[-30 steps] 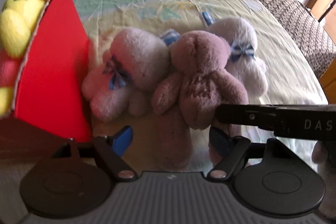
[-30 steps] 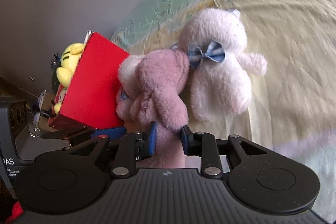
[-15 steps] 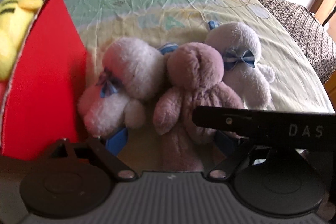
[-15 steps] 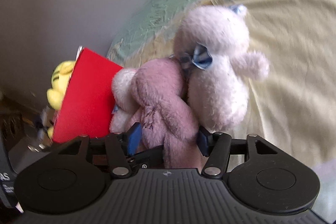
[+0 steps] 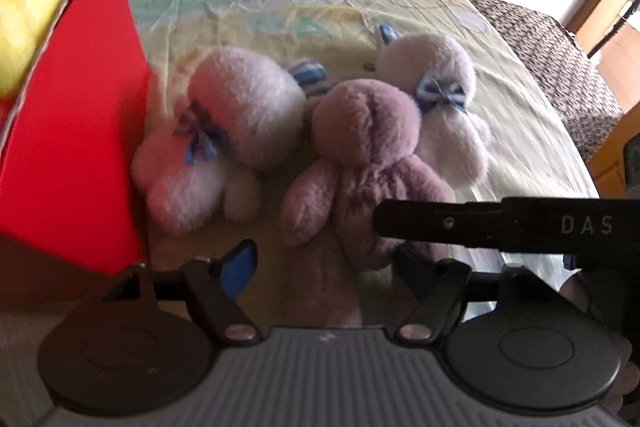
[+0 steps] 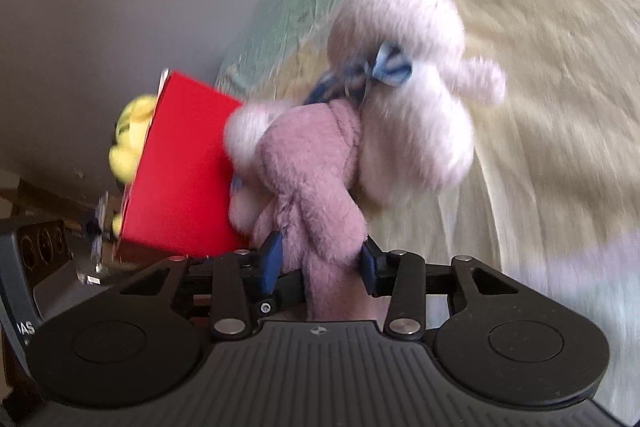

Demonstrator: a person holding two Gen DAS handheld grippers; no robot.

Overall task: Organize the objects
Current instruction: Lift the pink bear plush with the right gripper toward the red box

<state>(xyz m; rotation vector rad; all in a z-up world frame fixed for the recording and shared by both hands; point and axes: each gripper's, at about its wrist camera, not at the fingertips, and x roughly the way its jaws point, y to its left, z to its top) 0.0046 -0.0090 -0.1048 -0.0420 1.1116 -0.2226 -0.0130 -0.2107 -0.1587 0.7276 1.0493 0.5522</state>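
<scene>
Between the closing right gripper (image 6: 320,261), mauve bear (image 6: 312,163).

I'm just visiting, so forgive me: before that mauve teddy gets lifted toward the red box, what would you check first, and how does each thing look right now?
1. Mauve teddy sits between the right tongs: ok, its lower body is between the blue pads, which are closing.
2. Firm grip: cannot tell, the picture is blurred there.
3. Left tongs out of the way: not ok, they straddle the same teddy's leg and are closing too.
4. Neighbours free: not ok, the pink teddy and the white teddy lean against it.
5. Room in the red box: cannot tell, a yellow plush already pokes out of the top.
</scene>
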